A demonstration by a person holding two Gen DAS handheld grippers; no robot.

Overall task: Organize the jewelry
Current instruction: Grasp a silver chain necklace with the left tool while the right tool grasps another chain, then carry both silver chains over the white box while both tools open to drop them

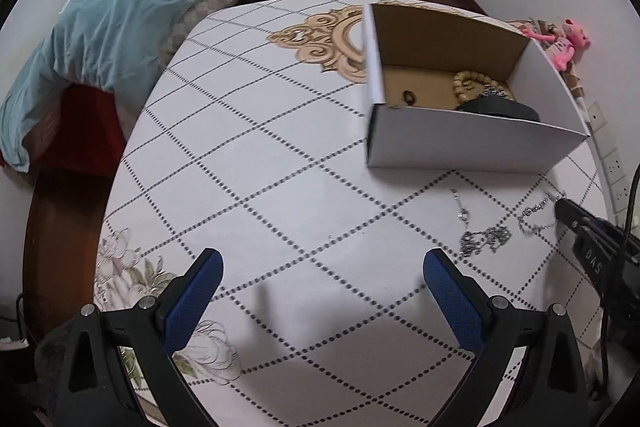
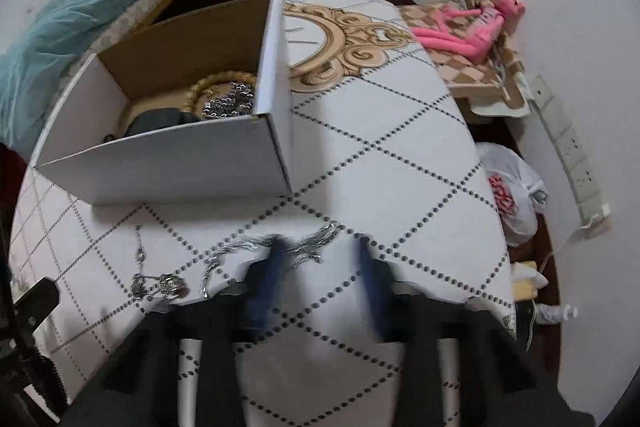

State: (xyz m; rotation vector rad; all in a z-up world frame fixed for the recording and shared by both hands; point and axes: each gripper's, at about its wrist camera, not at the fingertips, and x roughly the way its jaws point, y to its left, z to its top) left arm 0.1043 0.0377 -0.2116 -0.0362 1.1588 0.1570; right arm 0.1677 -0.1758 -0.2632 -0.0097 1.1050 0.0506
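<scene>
A white cardboard box stands on the table; it also shows in the right wrist view. It holds a beaded bracelet, a silver chain pile and a dark item. A silver chain lies on the table in front of the box, and my right gripper is open around its right part, blurred by motion. Another thin necklace lies further left, also in the left wrist view. My left gripper is open and empty above the table.
The table has a white cloth with a dotted diamond pattern. A pink plush toy lies on a checkered stand to the right. A bed with a teal quilt is on the left. A plastic bag sits by the wall.
</scene>
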